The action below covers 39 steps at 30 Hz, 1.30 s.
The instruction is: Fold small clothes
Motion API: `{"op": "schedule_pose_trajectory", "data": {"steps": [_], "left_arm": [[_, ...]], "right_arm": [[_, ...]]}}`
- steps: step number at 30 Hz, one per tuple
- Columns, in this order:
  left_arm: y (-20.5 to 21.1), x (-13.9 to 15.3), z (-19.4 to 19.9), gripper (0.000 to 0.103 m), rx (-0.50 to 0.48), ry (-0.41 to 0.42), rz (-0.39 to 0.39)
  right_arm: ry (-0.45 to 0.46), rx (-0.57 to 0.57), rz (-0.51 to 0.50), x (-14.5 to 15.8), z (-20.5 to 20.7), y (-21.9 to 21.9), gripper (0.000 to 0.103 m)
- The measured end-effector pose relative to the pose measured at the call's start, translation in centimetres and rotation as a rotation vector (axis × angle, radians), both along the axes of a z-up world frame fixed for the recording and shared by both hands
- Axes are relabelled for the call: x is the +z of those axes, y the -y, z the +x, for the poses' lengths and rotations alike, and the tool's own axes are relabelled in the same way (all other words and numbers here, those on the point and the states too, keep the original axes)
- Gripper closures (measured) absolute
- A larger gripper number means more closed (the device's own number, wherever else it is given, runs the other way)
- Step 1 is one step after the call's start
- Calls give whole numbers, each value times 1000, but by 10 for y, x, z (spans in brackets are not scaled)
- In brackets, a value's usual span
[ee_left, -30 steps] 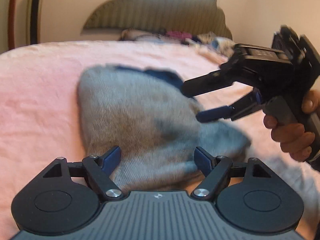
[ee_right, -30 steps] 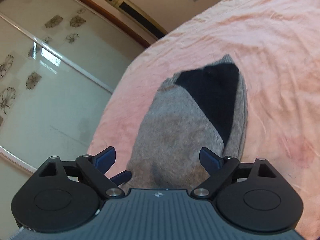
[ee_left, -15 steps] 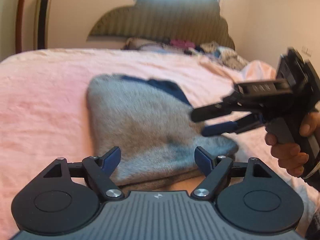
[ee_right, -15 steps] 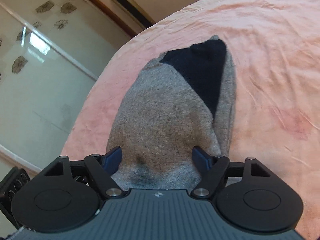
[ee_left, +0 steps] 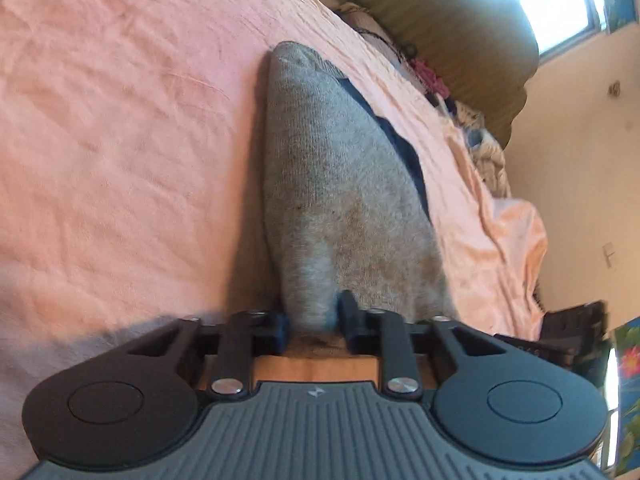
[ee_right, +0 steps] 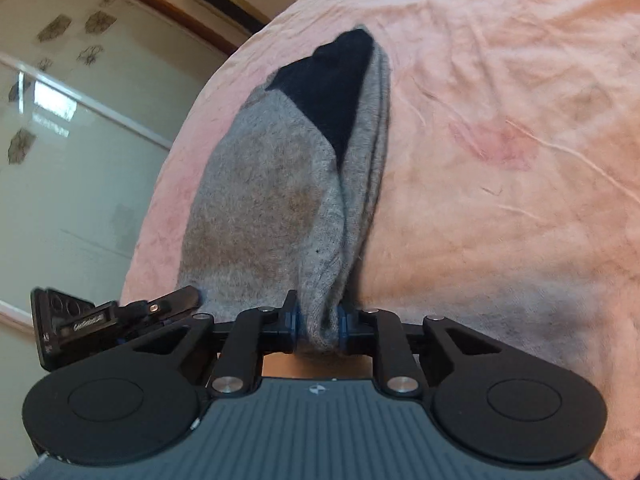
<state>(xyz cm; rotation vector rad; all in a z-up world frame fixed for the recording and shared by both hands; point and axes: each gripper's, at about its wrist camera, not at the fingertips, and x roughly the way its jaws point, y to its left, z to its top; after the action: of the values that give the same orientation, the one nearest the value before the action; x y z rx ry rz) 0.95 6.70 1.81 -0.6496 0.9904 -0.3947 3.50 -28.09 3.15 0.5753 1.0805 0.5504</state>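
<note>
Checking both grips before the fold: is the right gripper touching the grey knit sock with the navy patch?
Touching. In the right wrist view, the right gripper, whose jaws have just been closing, pinches the bunched near edge of the grey knit sock between both pads.

Bed with wrinkled pink sheet [ee_right: 500,120] fills most of both frames. Grey sock [ee_right: 272,200] with dark navy patch lies on it, centre of frame, near end lifted and bunched. Heap of mixed clothes [ee_left: 476,140] on the sheet, upper right of left-wrist frame.
</note>
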Motion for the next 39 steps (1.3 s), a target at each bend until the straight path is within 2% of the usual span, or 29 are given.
{"op": "schedule_pose_trajectory", "data": {"steps": [2,5,7,9,10,11,12,13,14,16,18,20,22,23,25,26,27,30,32,33,35,36,38,39], "left_arm": [[-1,7,-6,90,-17,22,7],[0,10,-19,91,-64,54,106],[-2,8,-23,89,-73,68,131],[-3,17,-27,89,-70,84,167],[-4,27,-33,86,-65,119,207],[-3,38,-36,85,-63,168,254],[1,50,-39,84,-63,222,304],[7,60,-40,75,-59,277,350],[15,68,-40,56,-53,327,391],[36,74,-37,35,-73,416,442],[63,65,-29,35,-134,462,497],[86,45,-19,36,-189,420,567],[96,26,-15,36,-223,388,586],[97,21,-19,36,-218,414,592],[96,19,-21,36,-220,426,593],[94,20,-20,36,-215,419,579],[92,20,-19,36,-212,414,570],[92,20,-19,36,-217,418,578],[94,19,-19,36,-214,422,578],[94,18,-19,36,-212,424,577],[95,17,-19,36,-212,428,580],[98,18,-19,35,-213,429,583],[98,18,-22,35,-216,430,583],[97,18,-22,35,-217,429,582]], "right_arm": [[39,43,-69,11,-1,-3,82],[122,98,-159,30,-4,1,85],[127,131,-242,26,-5,-2,86],[122,143,-249,21,-6,-4,85],[116,142,-244,23,-4,-3,72],[111,125,-238,28,-1,-1,63],[137,88,-225,36,-1,4,42],[185,43,-206,46,0,9,26],[232,0,-181,55,2,13,22],[266,-55,-130,67,21,12,22],[287,-79,-109,72,48,-2,22],[281,-82,-104,70,77,-21,22],[265,-72,-136,61,103,-41,22],[258,-54,-171,55,112,-50,23],[216,1,-319,32,128,-68,23],[296,21,-367,26,125,-71,21],[310,36,-407,22,125,-73,16],[280,36,-435,28,125,-76,17],[262,8,-440,39,118,-77,22],[269,-4,-432,44,112,-77,26],[314,18,-382,53,98,-78,25],[315,36,-373,52,94,-80,22],[269,68,-419,36,97,-83,19],[286,61,-440,25,99,-82,9]]}}
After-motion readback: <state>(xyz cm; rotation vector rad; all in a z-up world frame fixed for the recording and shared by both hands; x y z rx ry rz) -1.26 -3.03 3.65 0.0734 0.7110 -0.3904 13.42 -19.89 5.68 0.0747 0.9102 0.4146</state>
